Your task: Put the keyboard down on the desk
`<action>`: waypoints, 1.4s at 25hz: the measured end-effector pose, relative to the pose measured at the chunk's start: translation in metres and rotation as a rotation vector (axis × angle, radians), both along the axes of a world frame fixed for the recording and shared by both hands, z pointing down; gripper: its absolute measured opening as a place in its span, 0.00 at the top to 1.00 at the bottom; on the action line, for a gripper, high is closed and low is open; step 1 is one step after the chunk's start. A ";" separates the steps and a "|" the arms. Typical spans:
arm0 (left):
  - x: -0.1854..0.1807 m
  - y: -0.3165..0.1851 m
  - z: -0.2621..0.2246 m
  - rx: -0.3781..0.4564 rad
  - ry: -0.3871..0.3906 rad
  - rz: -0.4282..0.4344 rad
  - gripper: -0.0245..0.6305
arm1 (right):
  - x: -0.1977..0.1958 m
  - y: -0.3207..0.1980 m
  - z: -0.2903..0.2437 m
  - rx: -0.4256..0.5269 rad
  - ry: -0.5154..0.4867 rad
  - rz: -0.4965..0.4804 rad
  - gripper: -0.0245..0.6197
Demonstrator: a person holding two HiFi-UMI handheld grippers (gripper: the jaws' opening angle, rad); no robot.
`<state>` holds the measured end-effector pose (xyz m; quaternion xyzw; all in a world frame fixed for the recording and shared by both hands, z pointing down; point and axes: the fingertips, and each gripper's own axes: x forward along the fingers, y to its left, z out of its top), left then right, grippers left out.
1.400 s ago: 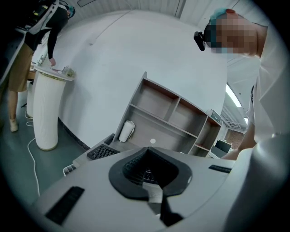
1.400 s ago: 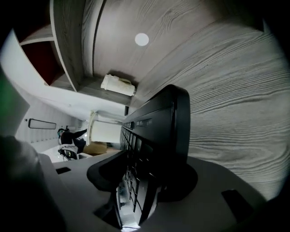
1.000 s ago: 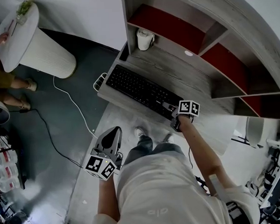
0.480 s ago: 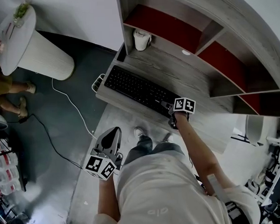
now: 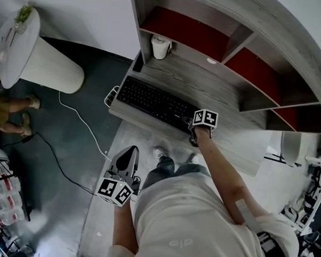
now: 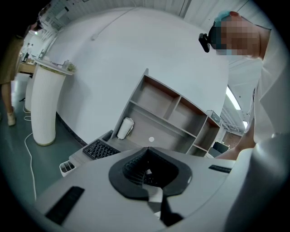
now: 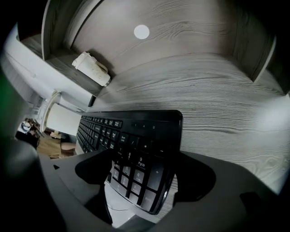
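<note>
The black keyboard [image 5: 154,103] lies flat on the grey wooden desk [image 5: 223,95], along its front edge. My right gripper [image 5: 193,130] points steeply down at the keyboard's right end. In the right gripper view the number-pad end [image 7: 136,158] sits between the jaws, which have just been opening. They now stand wide, with desk showing beside the keyboard, so the right gripper [image 7: 142,158] is open. My left gripper [image 5: 128,154] hangs low over the floor, away from the desk, its jaws closed to a point on nothing. In its own view the left gripper [image 6: 147,152] faces the desk from a distance.
A white cup [image 5: 160,46] stands at the desk's back left, below a shelf unit with red back panels [image 5: 198,34]. A white tray [image 5: 112,94] hangs at the desk's left edge. On the floor are a cable [image 5: 79,119] and a white pedestal table [image 5: 44,56].
The right gripper has tipped further down at the keyboard's right end and its jaws have spread. The left gripper has kept still.
</note>
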<state>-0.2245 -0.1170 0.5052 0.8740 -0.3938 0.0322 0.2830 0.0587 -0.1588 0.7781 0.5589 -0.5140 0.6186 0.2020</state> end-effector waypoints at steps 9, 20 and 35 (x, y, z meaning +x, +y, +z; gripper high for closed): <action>-0.002 -0.002 0.000 0.005 0.009 0.000 0.94 | -0.002 -0.001 0.003 -0.036 0.064 0.018 0.28; -0.007 0.002 0.004 -0.006 0.015 -0.010 0.94 | 0.001 0.000 0.007 -0.058 0.179 0.016 0.30; 0.027 0.000 -0.009 0.035 0.017 0.024 0.94 | 0.011 0.005 -0.050 0.159 0.120 -0.019 0.38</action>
